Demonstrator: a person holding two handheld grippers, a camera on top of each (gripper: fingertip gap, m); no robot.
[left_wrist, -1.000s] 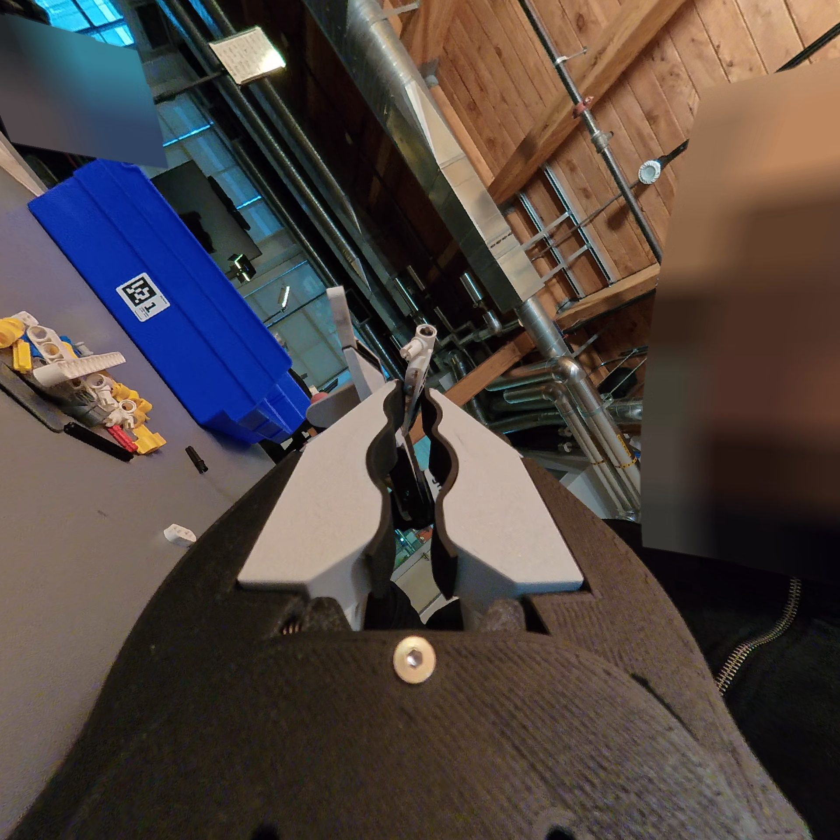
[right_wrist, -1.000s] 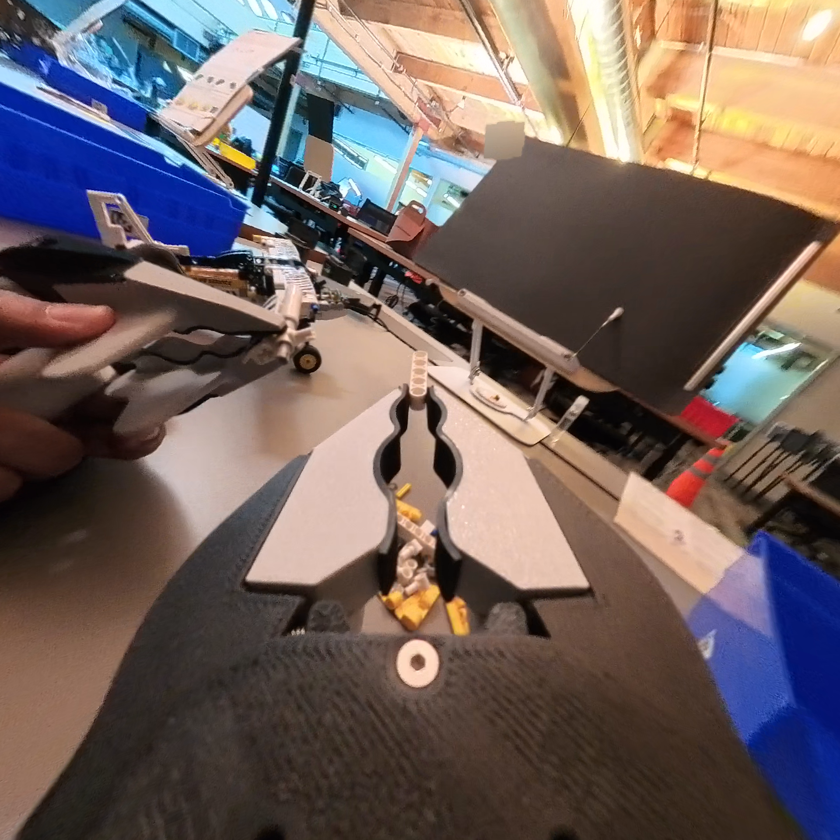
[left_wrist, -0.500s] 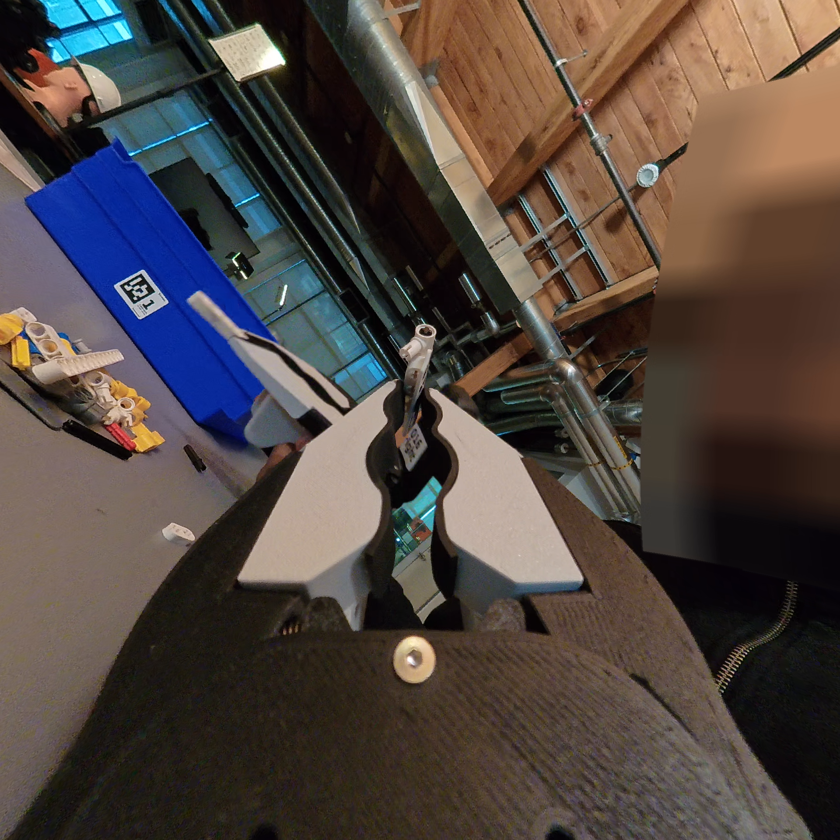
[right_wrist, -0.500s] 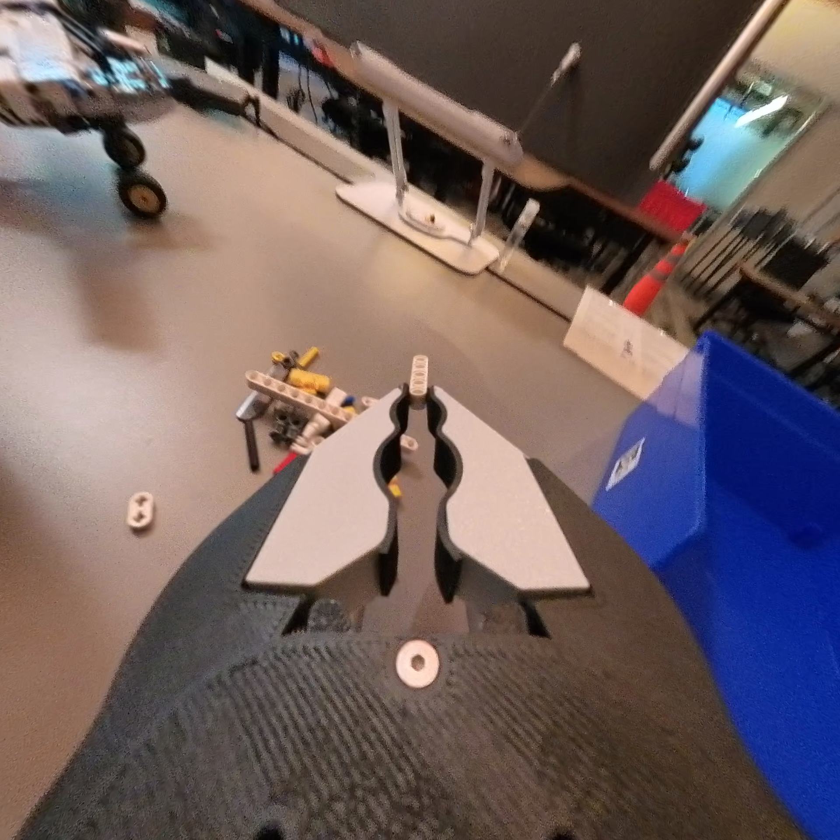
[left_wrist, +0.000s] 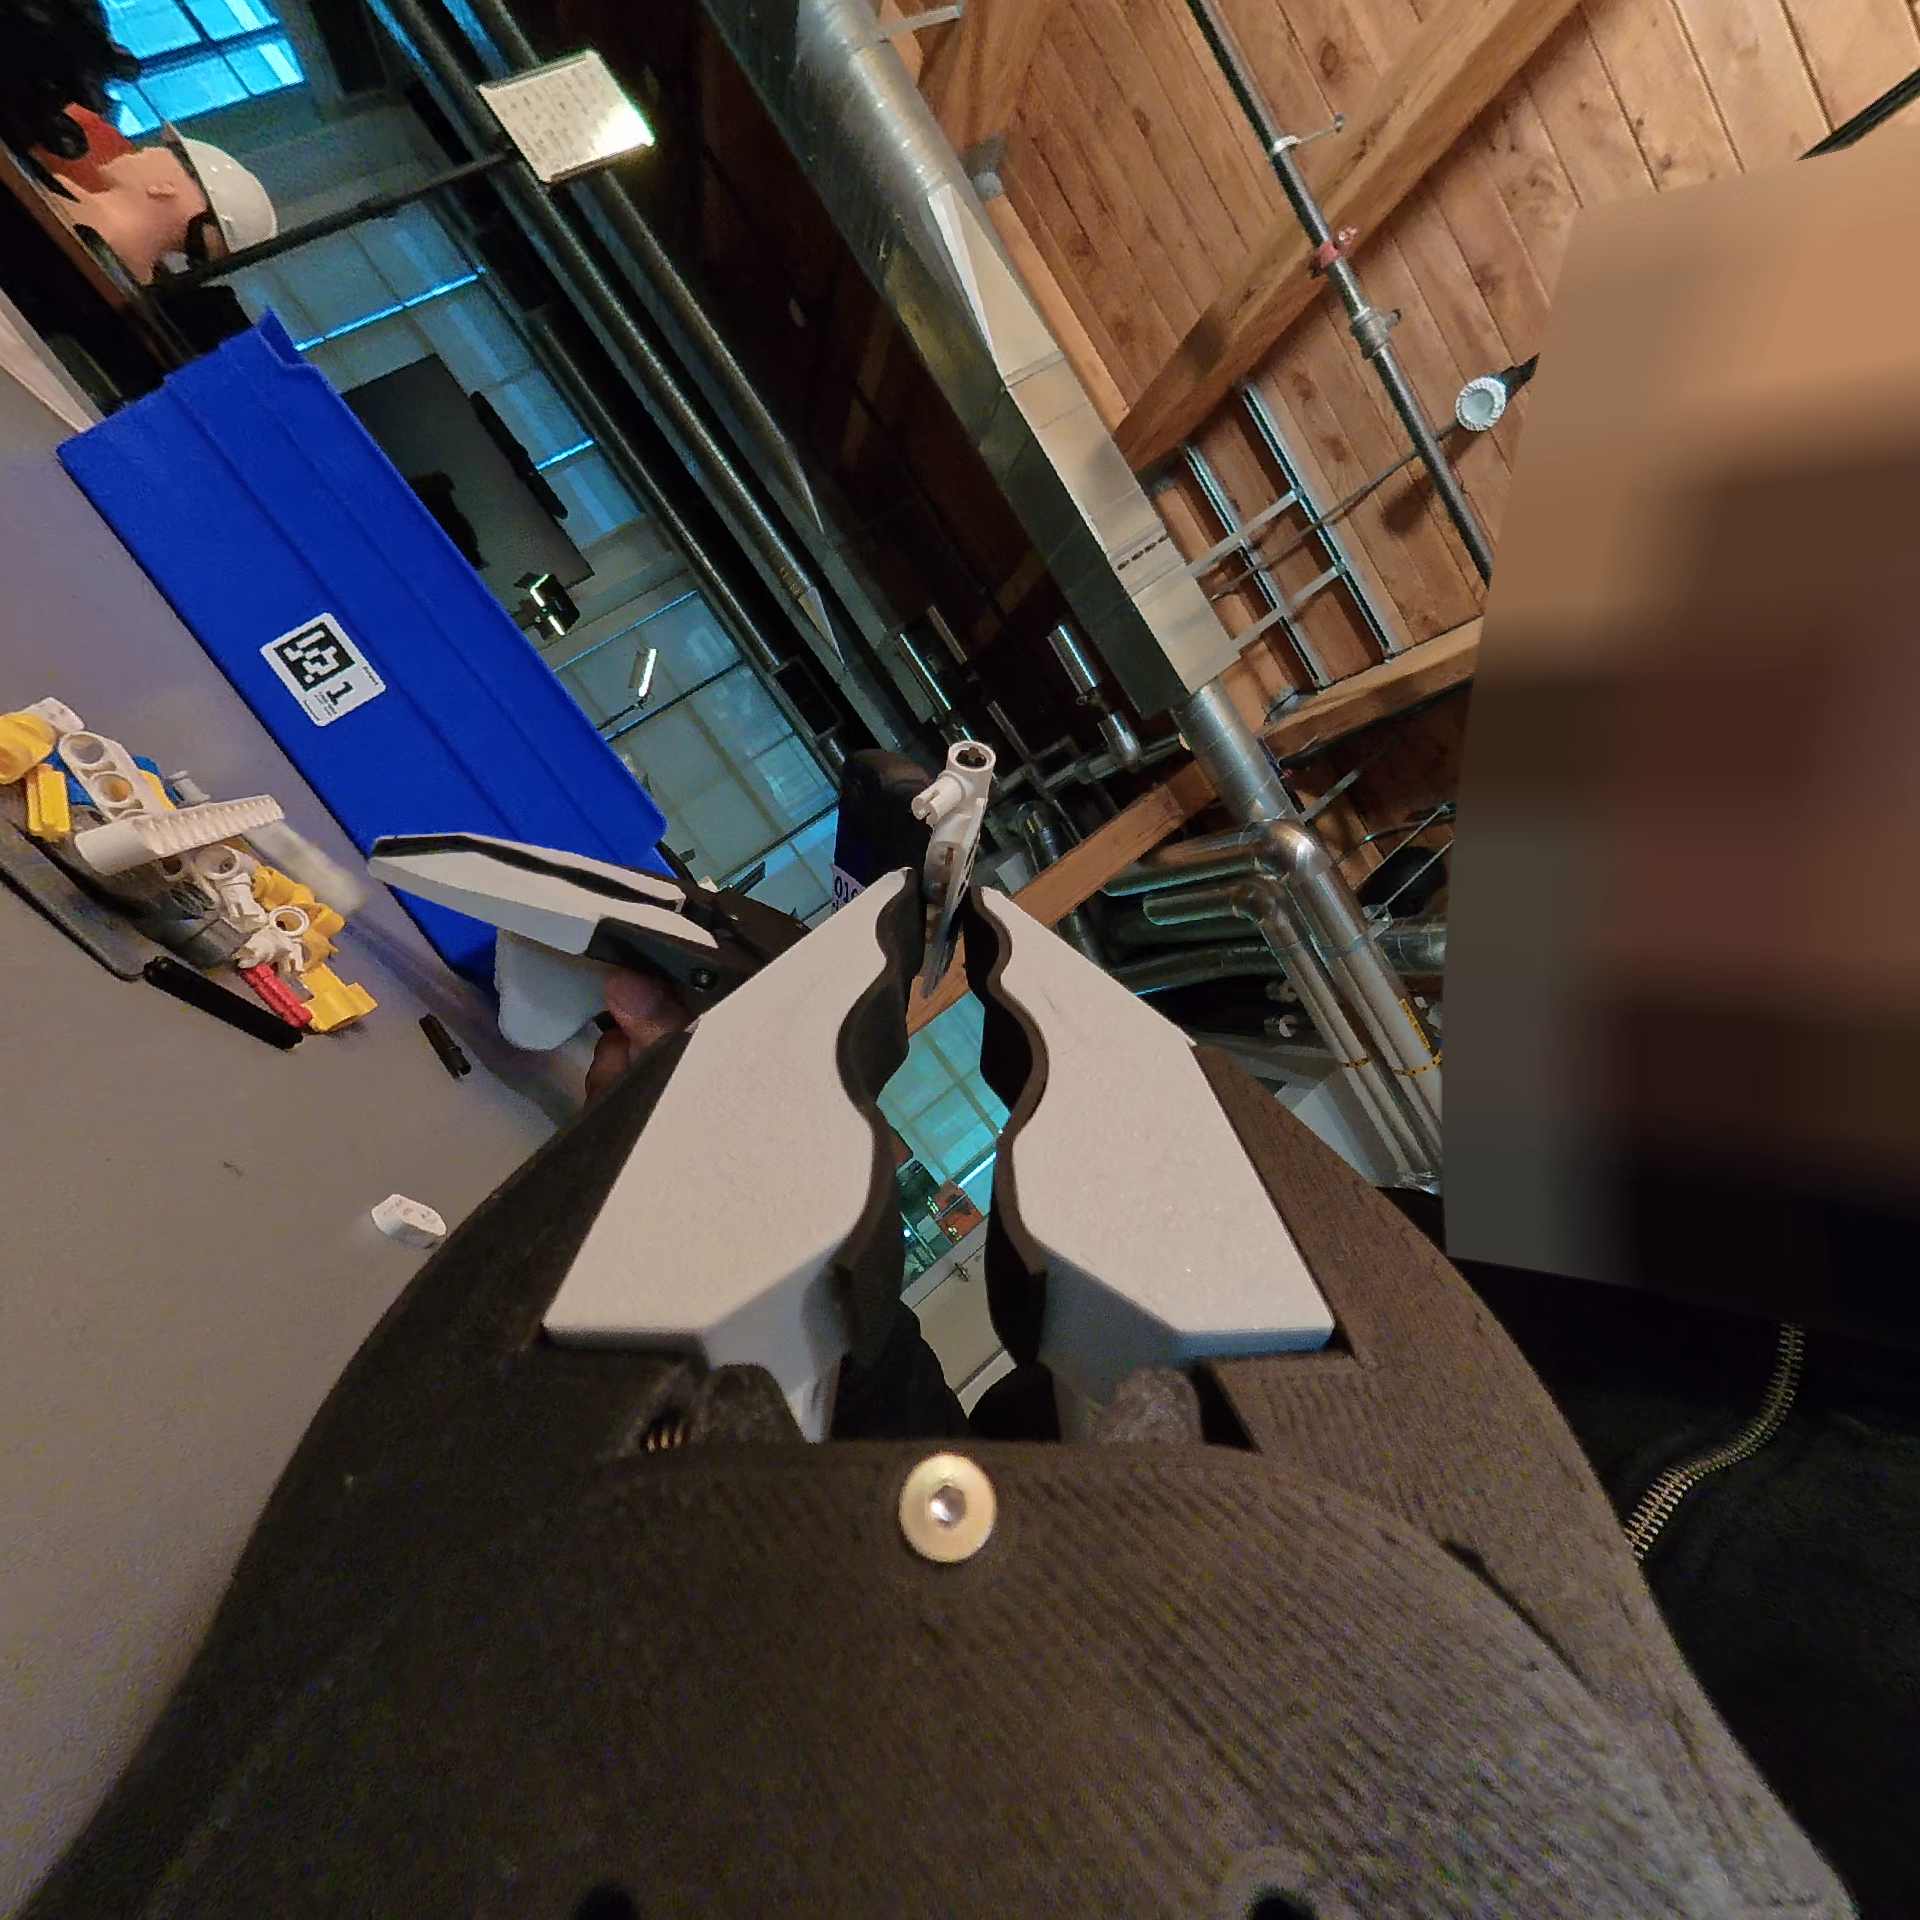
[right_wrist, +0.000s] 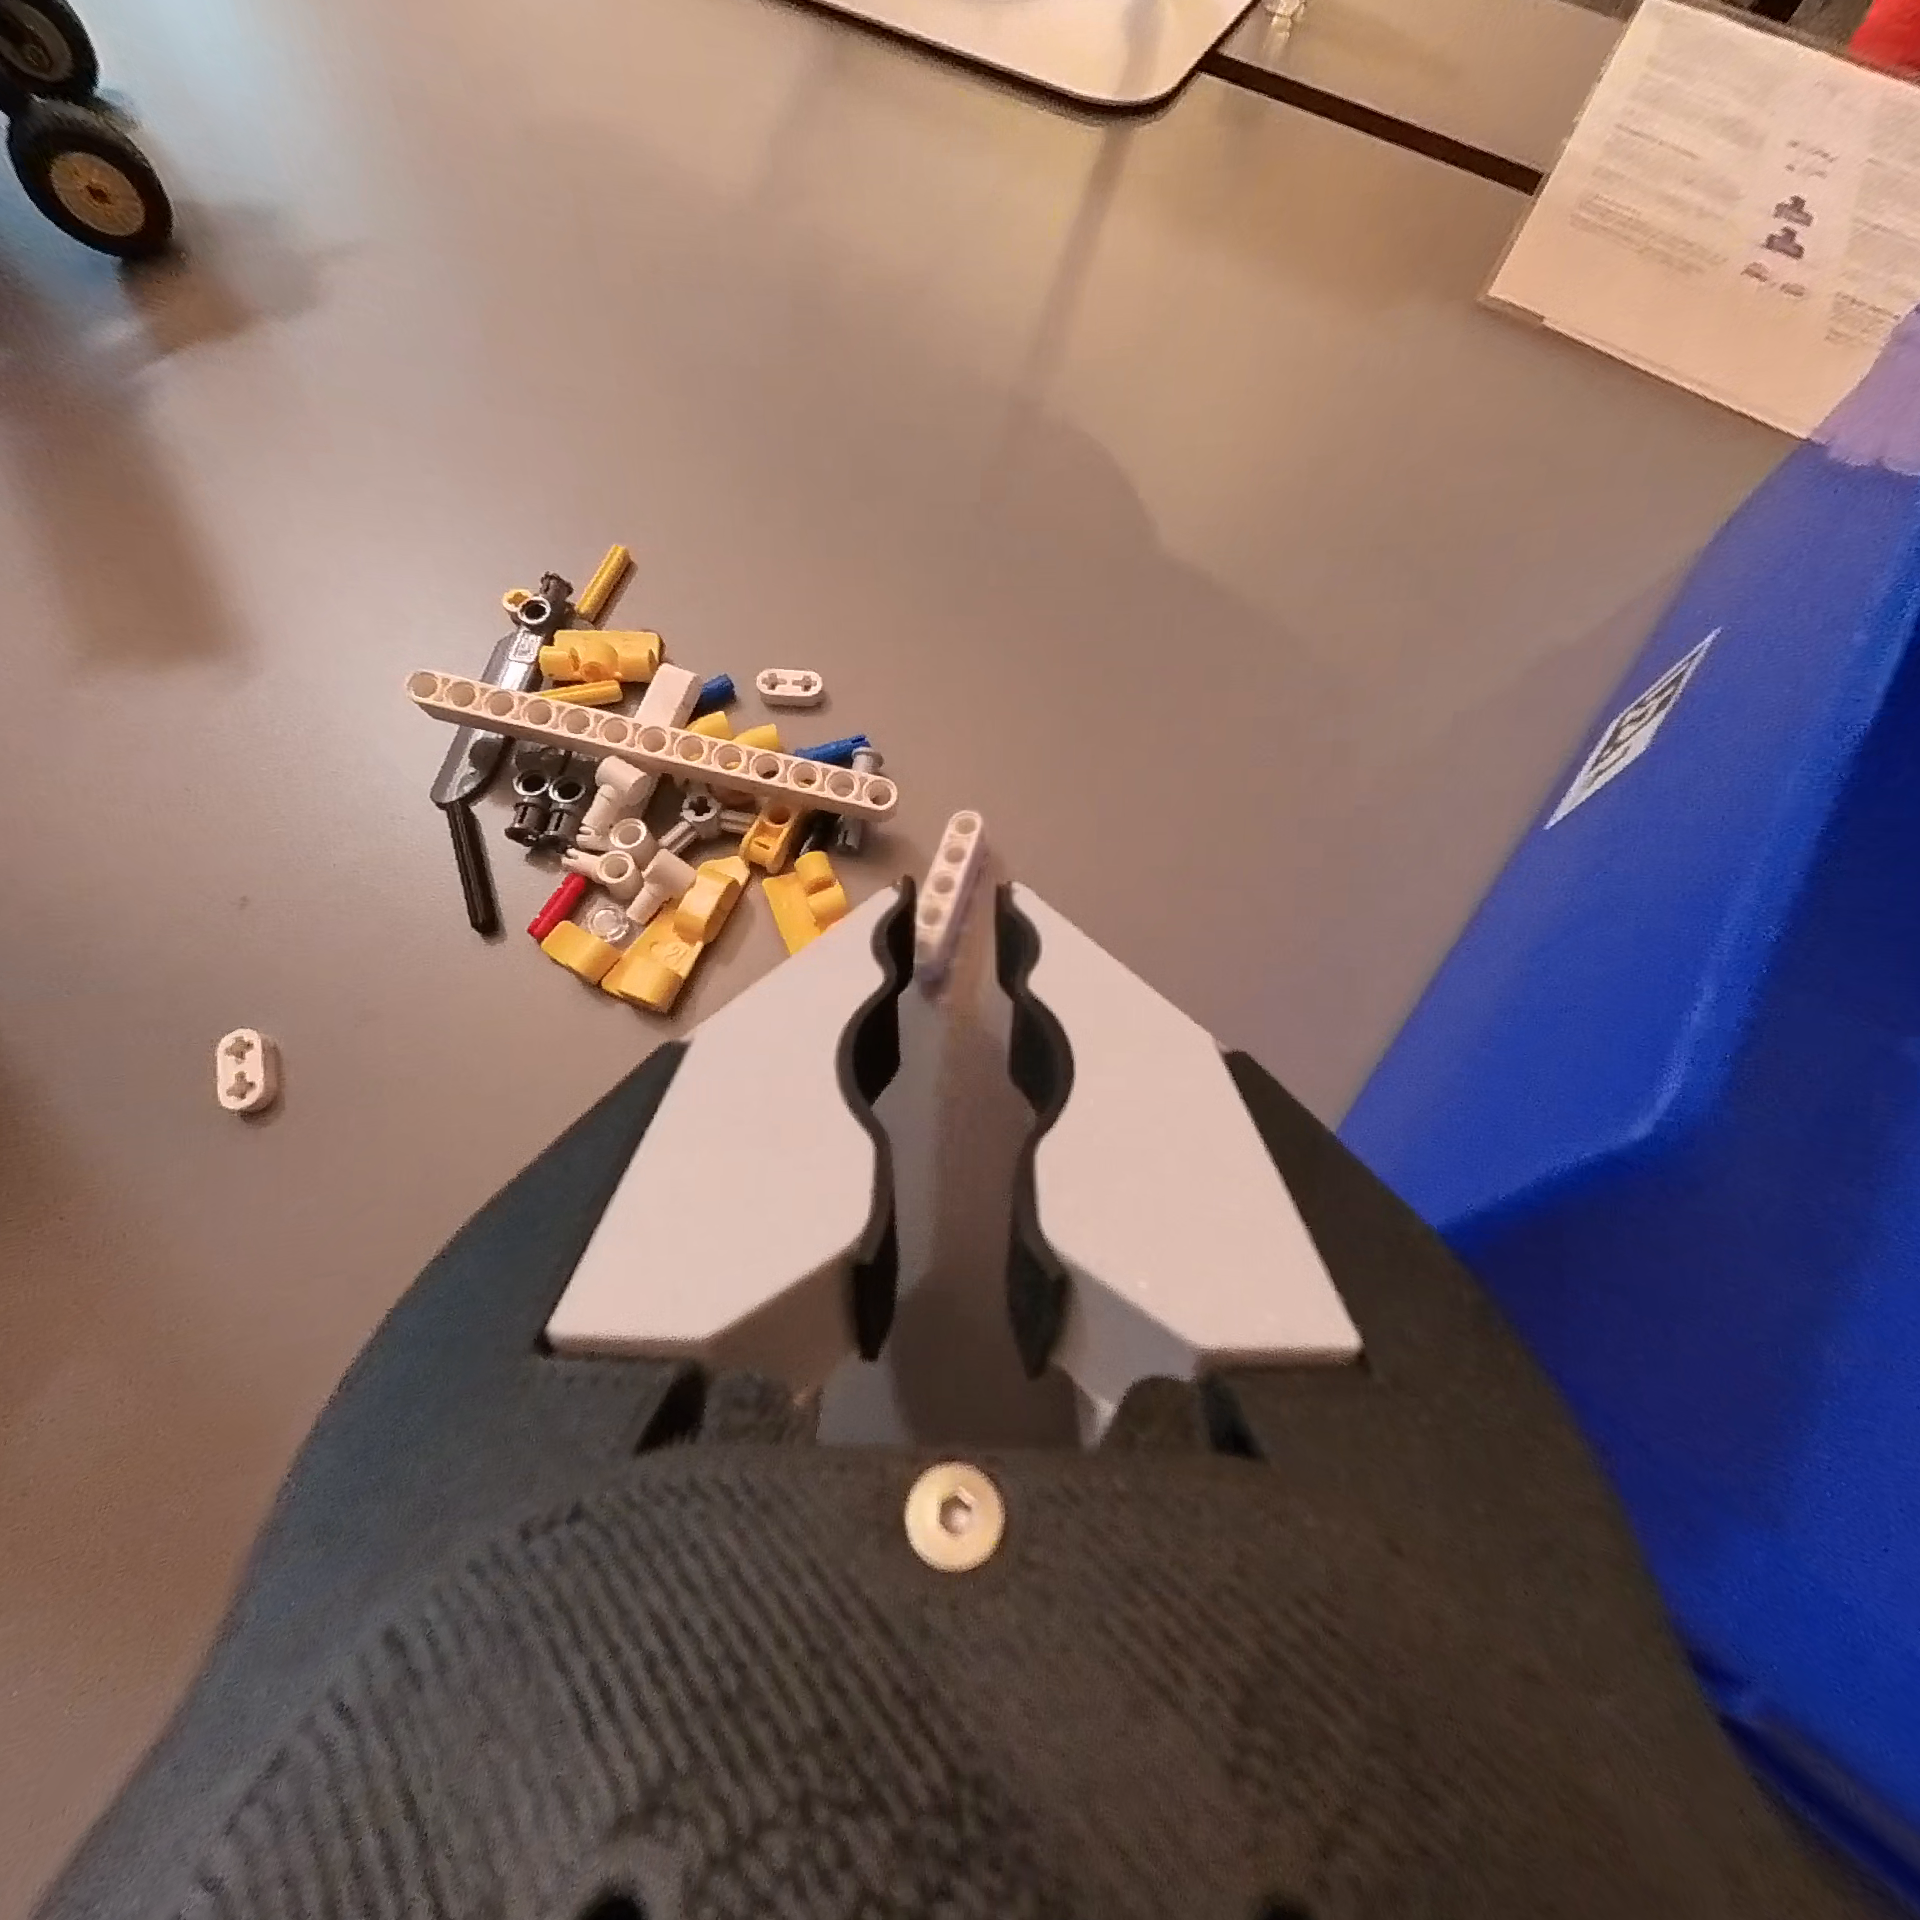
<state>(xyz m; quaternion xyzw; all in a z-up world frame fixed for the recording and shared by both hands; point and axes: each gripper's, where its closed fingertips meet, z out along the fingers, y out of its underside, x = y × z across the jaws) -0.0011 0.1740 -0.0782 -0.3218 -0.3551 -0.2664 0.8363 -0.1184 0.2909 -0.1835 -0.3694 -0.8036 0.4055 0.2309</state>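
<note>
My left tool (left_wrist: 948, 902) pinched a small white connector piece (left_wrist: 958, 821), raised clear of the surface (left_wrist: 156, 1195). My right tool (right_wrist: 948, 896) stood parted around a white holed beam (right_wrist: 951, 873); the parts pile (right_wrist: 644, 810) lay ahead-left, the blue bin's (right_wrist: 1662, 987) edge close on the right.

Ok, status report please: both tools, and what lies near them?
Left tool clamps thin white plastic connector piece, raised. Right tool: small white holed beam between fingers, gap visible. Brick pile and blue bin close.

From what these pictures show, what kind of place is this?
Probably an industrial-style workshop or lab: a grey table with loose toy building parts, blue storage bins, and metal ducts under a wooden ceiling.
</note>
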